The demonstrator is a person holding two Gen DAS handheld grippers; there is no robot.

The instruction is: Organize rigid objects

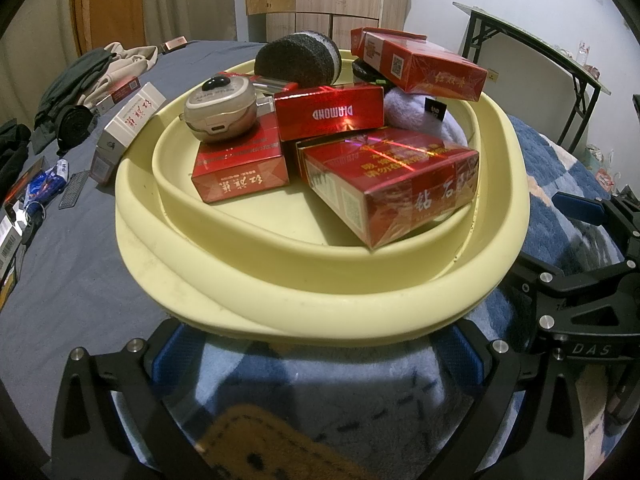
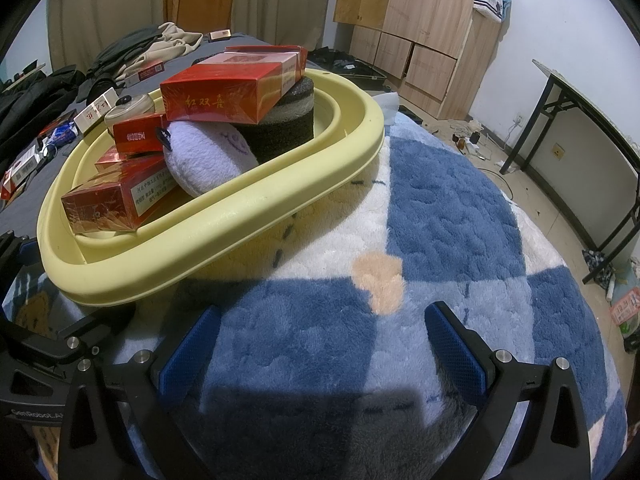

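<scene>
A pale yellow collapsed basin (image 1: 320, 300) sits on the bed and holds several red cigarette boxes (image 1: 384, 184), a beige earbud case (image 1: 220, 110), a dark foam roll (image 1: 298, 60) and a lilac plush (image 1: 416, 110). My left gripper (image 1: 316, 354) is open, its blue fingers just below the basin's near rim. My right gripper (image 2: 320, 344) is open and empty over the blue and white blanket (image 2: 440, 220), to the right of the basin (image 2: 224, 220). The right gripper also shows at the right edge of the left wrist view (image 1: 584, 272).
Loose boxes lie on the grey sheet left of the basin, among them a white and red box (image 1: 128, 128). Keys and small packets (image 1: 44, 188) and dark clothes (image 1: 80, 80) lie further left. A folding table (image 2: 592, 128) and wooden cabinets (image 2: 420, 32) stand beyond the bed.
</scene>
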